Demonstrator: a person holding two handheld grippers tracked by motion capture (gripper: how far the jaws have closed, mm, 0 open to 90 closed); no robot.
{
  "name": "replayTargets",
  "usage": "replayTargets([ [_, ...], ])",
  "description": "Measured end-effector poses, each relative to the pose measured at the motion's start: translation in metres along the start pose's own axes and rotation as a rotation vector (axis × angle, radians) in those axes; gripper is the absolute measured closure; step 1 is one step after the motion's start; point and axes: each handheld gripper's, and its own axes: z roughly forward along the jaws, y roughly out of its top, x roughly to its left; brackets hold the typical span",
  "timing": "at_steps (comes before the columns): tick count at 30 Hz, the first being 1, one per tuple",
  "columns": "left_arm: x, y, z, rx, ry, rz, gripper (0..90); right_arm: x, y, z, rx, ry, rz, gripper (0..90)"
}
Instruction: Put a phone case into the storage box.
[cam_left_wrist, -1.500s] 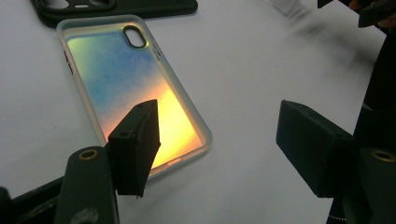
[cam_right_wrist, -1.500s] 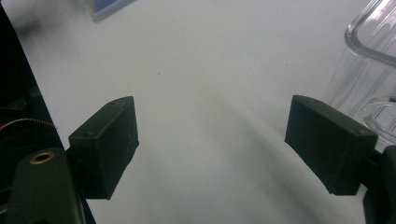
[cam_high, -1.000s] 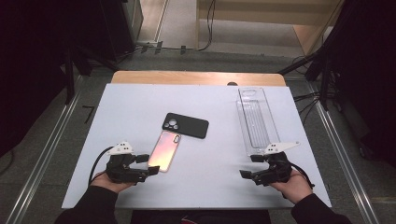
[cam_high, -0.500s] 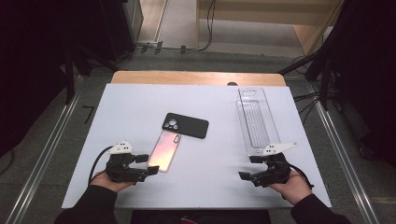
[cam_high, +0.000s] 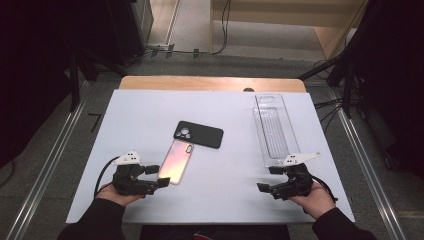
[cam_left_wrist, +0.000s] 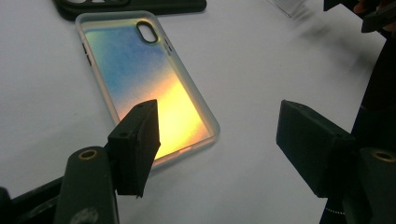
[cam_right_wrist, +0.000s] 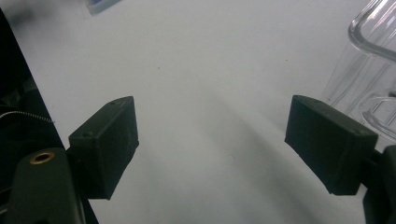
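Iridescent phone case (cam_high: 177, 161) lies flat on the white table (cam_high: 150, 115) in the high view, its pink-to-orange back up and its camera cut-out at the far end, its near end just ahead of the left gripper (cam_high: 161, 176). That gripper rests low on the table with its jaws spread, holding nothing. A black phone case (cam_high: 198, 134) lies just beyond the iridescent one. The right gripper (cam_high: 265, 179) sits well apart at the other side, jaws also spread and empty, with a clear plastic tray (cam_high: 275, 127) just beyond it.

In the left gripper view the iridescent case shows a frosted rim and a sheen running from blue through yellow to orange — its near corner lies between the wide-open jaws, and one jaw overlaps its edge in the picture; contact cannot be told. No writing can be read on it.

In the right gripper view the jaws stand wide apart over bare table, the clear tray just beside one jaw — untouched.
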Motion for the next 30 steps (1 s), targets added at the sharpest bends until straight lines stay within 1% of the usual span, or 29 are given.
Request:
replayTargets([
  [4, 0.000, 0.002, 0.000, -0.010, 0.019, -0.002, 30.6, -0.001, 0.000, -0.001, -0.005, -0.002, 0.001, 15.4],
  [5, 0.000, 0.003, -0.001, -0.009, 0.025, -0.002, 29.0, -0.002, -0.001, -0.002, -0.006, -0.005, -0.001, 15.4],
  [6, -0.001, 0.005, 0.000, -0.009, 0.040, -0.002, 29.0, -0.002, -0.001, -0.002, -0.006, -0.005, -0.001, 15.4],
  [7, -0.001, 0.006, 0.000, -0.004, 0.047, -0.004, 26.7, -0.002, -0.001, -0.002, -0.004, -0.007, 0.004, 15.4],
  [12, -0.001, 0.015, 0.003, 0.005, 0.078, -0.039, 26.4, -0.002, -0.001, -0.001, 0.003, -0.011, 0.004, 15.4],
  [13, -0.001, 0.016, 0.003, -0.002, 0.080, -0.046, 26.4, -0.002, -0.001, -0.001, 0.004, -0.012, 0.006, 15.4],
  [17, 0.000, 0.019, 0.006, -0.005, 0.075, -0.050, 26.3, -0.003, -0.001, 0.000, 0.008, -0.012, 0.006, 15.4],
  [19, 0.000, 0.022, 0.009, -0.017, 0.087, -0.045, 23.5, -0.003, -0.001, 0.000, 0.009, -0.015, 0.007, 15.4],
  [20, 0.000, 0.023, 0.010, -0.022, 0.089, -0.049, 23.5, -0.003, -0.001, 0.000, 0.009, -0.016, 0.009, 15.4],
  [23, 0.000, 0.028, 0.014, -0.024, 0.103, -0.052, 23.4, -0.003, -0.002, 0.000, 0.010, -0.020, 0.006, 15.4],
  [25, 0.000, 0.033, 0.019, -0.019, 0.118, -0.040, 22.9, -0.003, -0.002, 0.000, 0.008, -0.019, 0.006, 15.4],
  [27, 0.000, 0.037, 0.023, 0.003, 0.130, -0.037, 18.7, -0.003, -0.002, 0.000, 0.009, -0.021, 0.004, 15.4],
  [29, 0.000, 0.041, 0.028, 0.008, 0.121, -0.036, 14.0, -0.003, -0.002, 0.000, 0.011, -0.022, 0.005, 15.4],
  [30, 0.000, 0.042, 0.031, -0.001, 0.115, -0.041, 14.0, -0.003, -0.002, 0.000, 0.011, -0.022, 0.005, 15.4],
])
